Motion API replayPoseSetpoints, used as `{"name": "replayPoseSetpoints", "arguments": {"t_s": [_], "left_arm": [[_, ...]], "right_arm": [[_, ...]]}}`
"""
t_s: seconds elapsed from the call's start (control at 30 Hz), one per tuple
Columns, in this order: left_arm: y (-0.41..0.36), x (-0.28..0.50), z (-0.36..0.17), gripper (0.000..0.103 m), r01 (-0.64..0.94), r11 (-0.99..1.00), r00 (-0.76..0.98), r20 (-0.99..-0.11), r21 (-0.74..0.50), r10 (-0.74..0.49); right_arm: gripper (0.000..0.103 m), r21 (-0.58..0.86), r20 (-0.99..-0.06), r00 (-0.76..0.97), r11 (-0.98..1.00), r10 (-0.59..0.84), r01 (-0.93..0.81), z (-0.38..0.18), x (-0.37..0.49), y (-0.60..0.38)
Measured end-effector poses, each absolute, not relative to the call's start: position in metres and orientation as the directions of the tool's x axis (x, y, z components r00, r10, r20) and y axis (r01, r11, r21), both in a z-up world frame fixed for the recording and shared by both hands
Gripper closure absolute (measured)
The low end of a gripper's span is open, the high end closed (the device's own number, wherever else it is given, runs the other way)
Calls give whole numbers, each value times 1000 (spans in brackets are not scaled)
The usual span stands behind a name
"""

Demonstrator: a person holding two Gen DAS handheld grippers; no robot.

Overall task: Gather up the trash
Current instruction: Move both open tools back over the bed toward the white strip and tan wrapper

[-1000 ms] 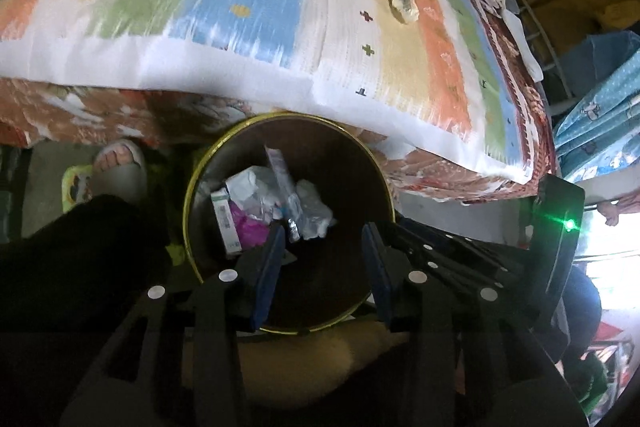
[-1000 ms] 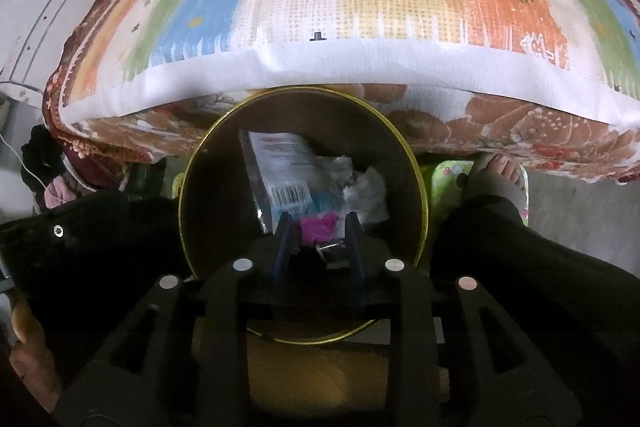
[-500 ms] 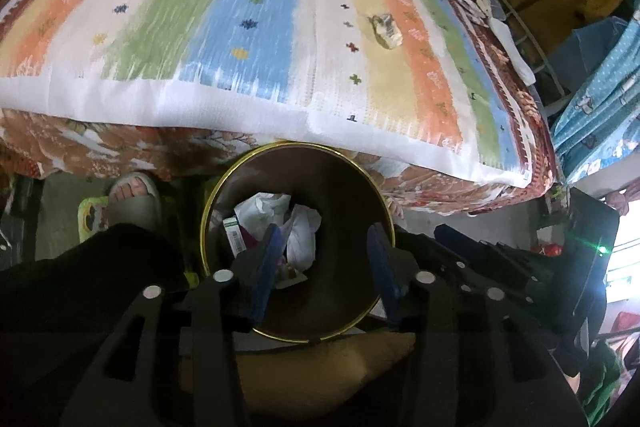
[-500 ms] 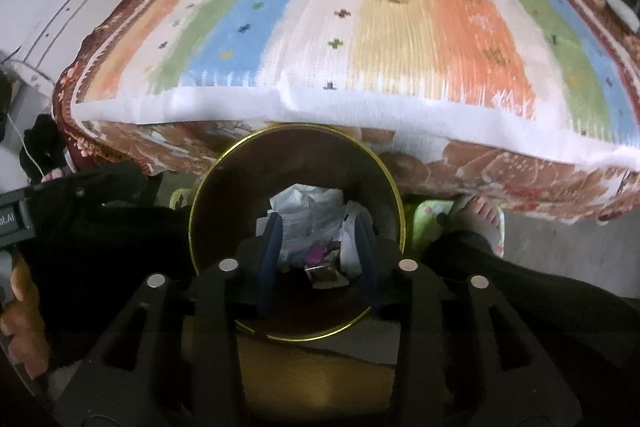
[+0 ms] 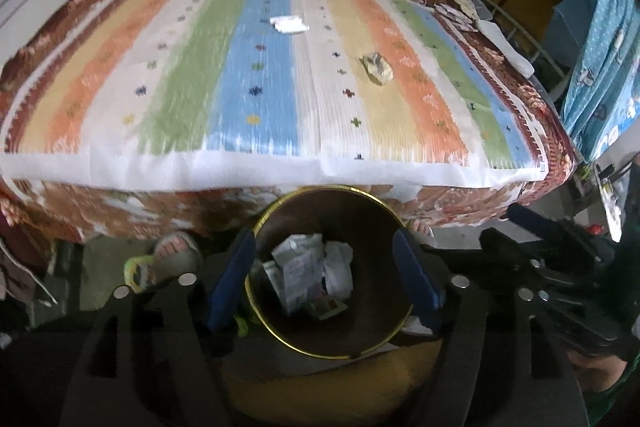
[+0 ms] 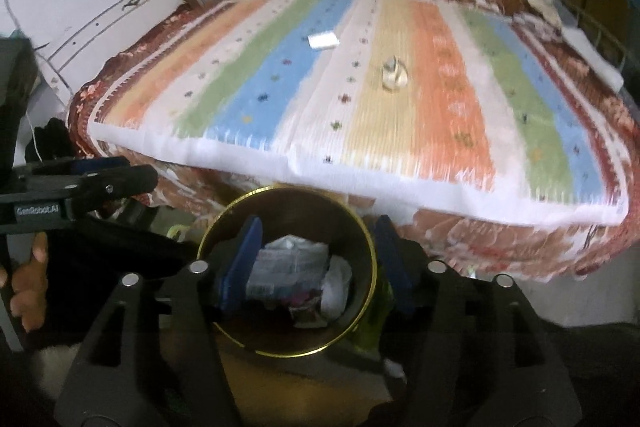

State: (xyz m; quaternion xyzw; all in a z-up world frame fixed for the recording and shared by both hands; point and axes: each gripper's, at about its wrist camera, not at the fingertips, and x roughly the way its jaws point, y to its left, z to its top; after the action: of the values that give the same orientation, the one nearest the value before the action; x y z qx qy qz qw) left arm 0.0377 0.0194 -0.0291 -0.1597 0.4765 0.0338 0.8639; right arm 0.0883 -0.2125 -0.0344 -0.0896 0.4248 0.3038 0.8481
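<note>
Both tools have lifted away from the bin [image 5: 332, 343] since a second ago, their loads dropped inside. The left tool [image 5: 324, 283] and right tool [image 6: 316, 267] hang above it, jaws opening, nothing between. Ahead on the bed [image 5: 120, 75] wait a white wrapper [image 5: 289, 24] and a crumpled scrap [image 5: 377, 67].

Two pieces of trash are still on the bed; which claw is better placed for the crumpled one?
Probably the right claw: the crumpled wrapper lies nearer its centre line; for the left claw it sits off to the right.
</note>
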Motion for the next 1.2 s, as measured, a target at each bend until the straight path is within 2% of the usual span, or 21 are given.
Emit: {"name": "replayPoseSetpoints", "arguments": {"t_s": [0.23, 0.5, 0.57, 0.73, 1.0, 1.2], "left_arm": [[18, 47, -11, 20, -147, 975, 582, -812, -166, -50], [28, 82, 4, 15, -127, 987, 605, -796, -94, 2], [35, 95, 7, 12, -138, 986, 612, -791, -97, 8], [46, 124, 15, 12, -153, 987, 629, -776, -57, 53], [61, 158, 15, 12, -144, 989, 644, -762, -32, 69], [70, 190, 11, 7, -128, 992, 679, -730, -22, 72]], "right_arm": [[38, 96, -763, 471, 797, 444, -596, -29, 101, -210], [22, 48, -742, 502, 782, 445, -622, -14, 125, -196], [20, 28, -734, 519, 783, 438, -621, -6, 138, -193], [19, -7, -731, 540, 787, 417, -617, 6, 170, -186], [11, 2, -715, 550, 789, 431, -615, 16, 202, -178], [9, -13, -711, 565, 795, 419, -606, 13, 236, -166]]}}
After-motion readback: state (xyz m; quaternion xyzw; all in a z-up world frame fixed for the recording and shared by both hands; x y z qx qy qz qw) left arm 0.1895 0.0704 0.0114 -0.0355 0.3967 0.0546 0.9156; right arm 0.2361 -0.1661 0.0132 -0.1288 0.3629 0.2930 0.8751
